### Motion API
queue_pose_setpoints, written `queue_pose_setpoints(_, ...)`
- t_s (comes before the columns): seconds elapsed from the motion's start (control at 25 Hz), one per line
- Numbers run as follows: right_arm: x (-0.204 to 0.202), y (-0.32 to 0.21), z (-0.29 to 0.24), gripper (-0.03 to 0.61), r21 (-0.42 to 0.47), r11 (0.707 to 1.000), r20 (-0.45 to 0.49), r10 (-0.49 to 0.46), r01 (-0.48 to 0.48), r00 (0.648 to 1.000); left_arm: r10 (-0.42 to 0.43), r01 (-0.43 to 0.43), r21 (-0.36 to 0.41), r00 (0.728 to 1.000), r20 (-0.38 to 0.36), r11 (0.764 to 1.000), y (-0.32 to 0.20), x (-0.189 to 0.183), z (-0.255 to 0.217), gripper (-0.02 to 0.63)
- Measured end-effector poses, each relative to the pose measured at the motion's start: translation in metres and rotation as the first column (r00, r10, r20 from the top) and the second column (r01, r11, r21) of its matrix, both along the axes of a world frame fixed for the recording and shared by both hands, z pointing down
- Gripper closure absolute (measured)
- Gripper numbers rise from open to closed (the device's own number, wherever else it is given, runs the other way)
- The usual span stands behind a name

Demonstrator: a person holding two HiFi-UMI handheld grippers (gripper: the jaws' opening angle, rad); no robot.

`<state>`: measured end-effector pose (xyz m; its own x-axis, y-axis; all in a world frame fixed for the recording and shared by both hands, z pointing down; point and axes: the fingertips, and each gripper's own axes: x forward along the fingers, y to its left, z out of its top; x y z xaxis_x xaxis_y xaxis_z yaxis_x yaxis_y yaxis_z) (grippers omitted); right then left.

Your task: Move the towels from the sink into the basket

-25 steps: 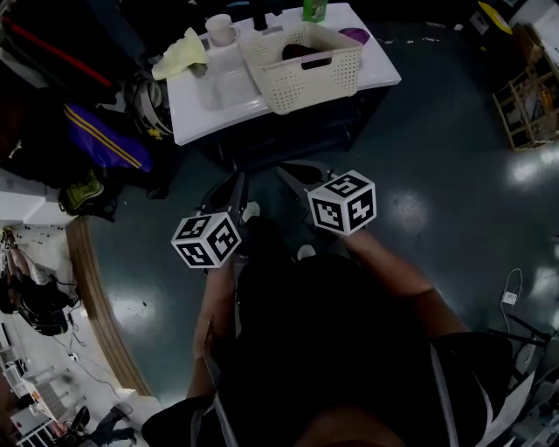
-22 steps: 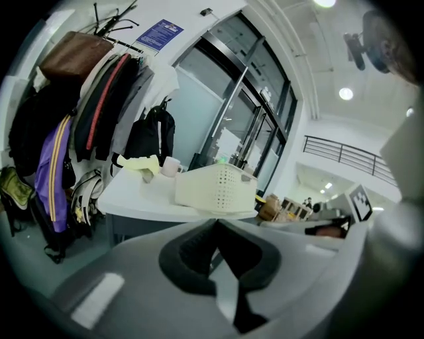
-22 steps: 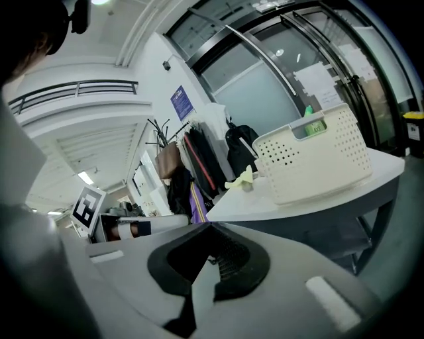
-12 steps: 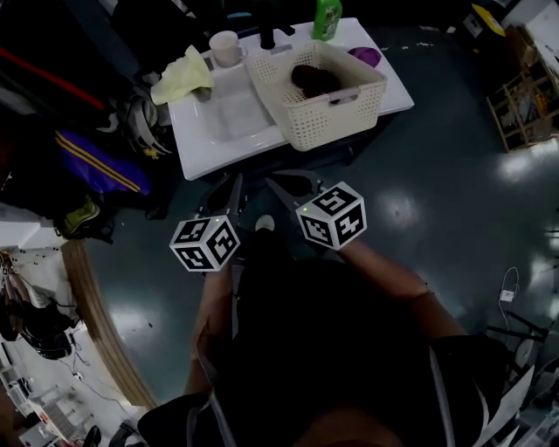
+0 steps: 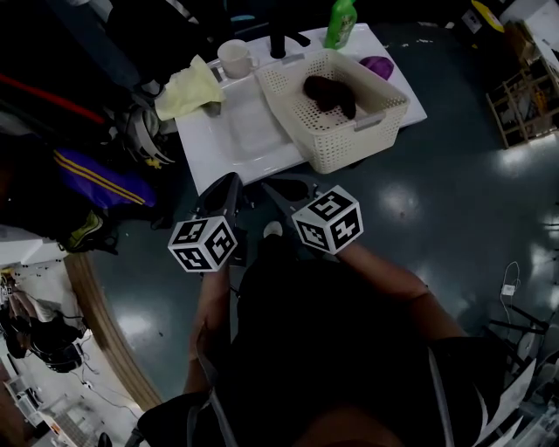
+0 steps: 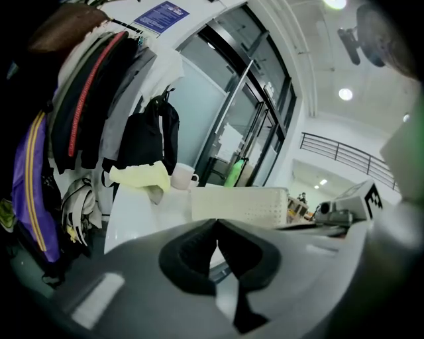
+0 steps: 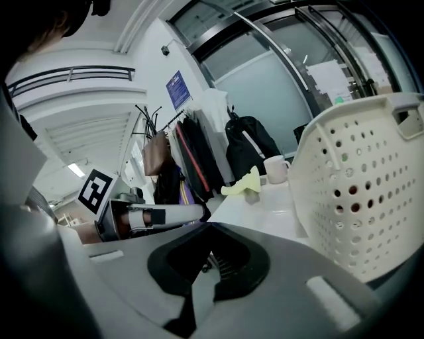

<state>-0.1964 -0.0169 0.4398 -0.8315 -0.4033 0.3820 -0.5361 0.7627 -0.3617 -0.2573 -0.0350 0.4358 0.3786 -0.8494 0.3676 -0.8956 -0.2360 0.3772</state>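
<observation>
**Both grippers closed and empty in front of the sink**

At far left, coats and bags (image 5: 92, 161) hang in a dark row. Beside them a yellow towel (image 5: 190, 85) lies crumpled on the back left corner of the white sink (image 5: 218, 157), spilling over its rim, with a white mug (image 5: 236, 58) just to its right.

The left gripper (image 6: 216, 225) is held low over the dark floor (image 5: 419, 227), in front of the sink's front edge and pointing toward it. Its jaws are pressed together with nothing between them. The yellow towel sits well beyond its tips.

The right gripper (image 7: 211, 228) hangs just beside the left one. Its jaws are also brought fully together and grip nothing.

Further right, a cream perforated basket (image 5: 349, 144) stands on the right side of the sink unit, and its wall fills the right of the right gripper view. A dark towel (image 5: 330, 94) lies bundled inside the basket — against its far side.

Behind the basket stands a green bottle (image 5: 341, 22). A small purple object (image 5: 378, 65) rests at the unit's right edge, too small to make out.
</observation>
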Motion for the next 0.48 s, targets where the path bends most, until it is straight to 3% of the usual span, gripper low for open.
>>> queue_pose_setpoints(0.48, -0.044, -0.046, -0.002, 0.581, -0.005, 0.999, -0.027, 0.045, -0.045, 0.999, 0.01, -0.01, -0.005, 0.999, 0.033, 1.0, -0.055, -0.06, 0.004, 0.609)
